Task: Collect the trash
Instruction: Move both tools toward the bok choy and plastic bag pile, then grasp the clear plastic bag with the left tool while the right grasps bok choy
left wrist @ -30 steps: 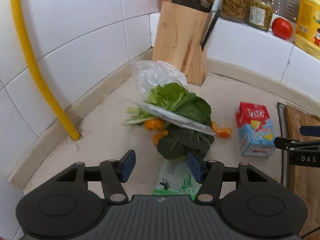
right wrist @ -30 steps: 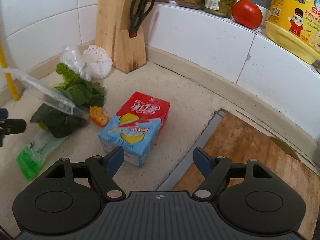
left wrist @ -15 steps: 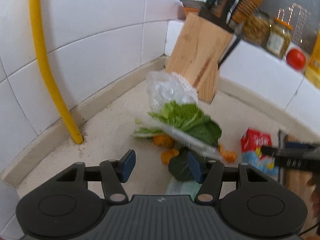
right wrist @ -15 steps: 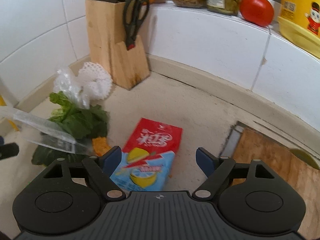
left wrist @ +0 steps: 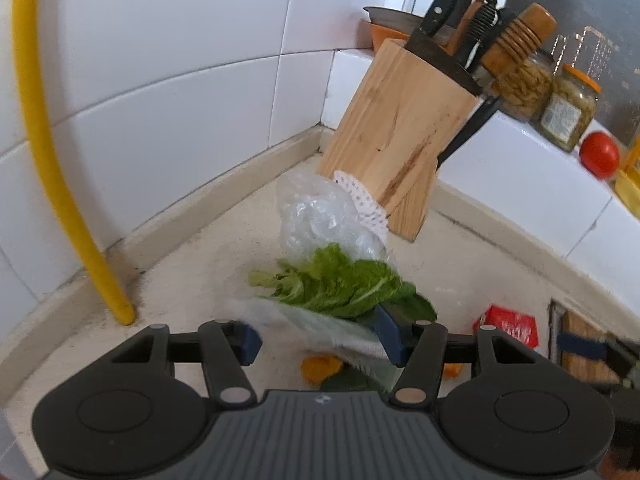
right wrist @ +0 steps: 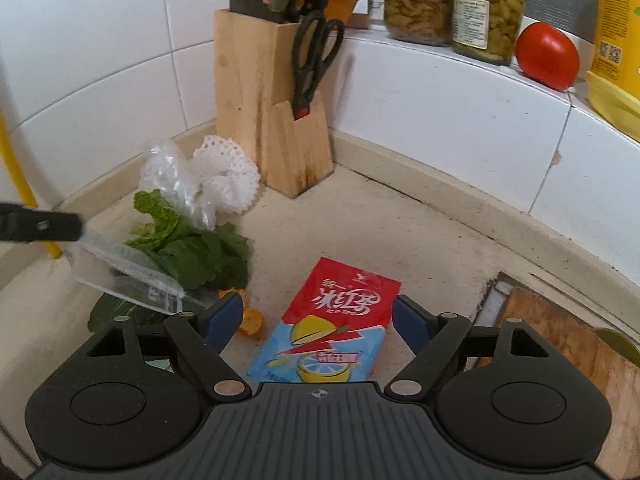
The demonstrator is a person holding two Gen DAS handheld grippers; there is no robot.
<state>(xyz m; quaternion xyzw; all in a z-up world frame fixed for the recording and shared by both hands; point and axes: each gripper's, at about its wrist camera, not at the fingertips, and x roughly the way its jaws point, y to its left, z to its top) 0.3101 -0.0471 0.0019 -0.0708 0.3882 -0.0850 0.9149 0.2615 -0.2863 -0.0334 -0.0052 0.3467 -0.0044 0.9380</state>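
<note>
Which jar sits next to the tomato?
The orange-lidded jar of green pickles; it stands beside the tomato. The other jar, holding paler pieces, sits farther left.

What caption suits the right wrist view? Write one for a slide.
Open right gripper poised over the iced tea carton, vegetable scraps alongside.

1. The left claw is showing a dark grey ribbed body, two round black discs and silver pivot screws.
2. The right claw is wearing blue pads on black linkage arms.
</note>
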